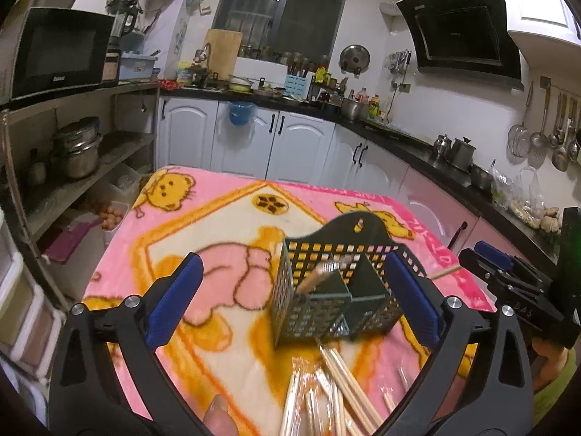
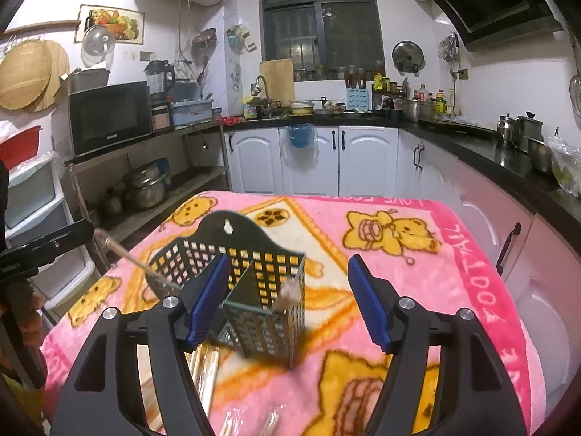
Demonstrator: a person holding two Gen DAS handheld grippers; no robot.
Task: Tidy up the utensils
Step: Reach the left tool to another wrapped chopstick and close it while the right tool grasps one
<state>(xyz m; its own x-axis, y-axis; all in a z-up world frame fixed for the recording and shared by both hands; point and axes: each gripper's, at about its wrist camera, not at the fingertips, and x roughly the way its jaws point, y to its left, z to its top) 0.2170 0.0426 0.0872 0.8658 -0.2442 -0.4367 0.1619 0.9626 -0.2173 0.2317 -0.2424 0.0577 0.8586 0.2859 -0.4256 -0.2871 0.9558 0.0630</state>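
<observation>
So the black mesh caddy stands upright on the pink blanket, one chopstick leaning inside, top tilted toward the hanging tab. Loose chopsticks lie just in front, long axis toward the caddy. Left gripper and right gripper fingers both spread, holding nothing.

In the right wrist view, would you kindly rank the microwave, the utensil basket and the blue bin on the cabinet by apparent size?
1. utensil basket, though nearness inflates it
2. microwave
3. blue bin
</observation>
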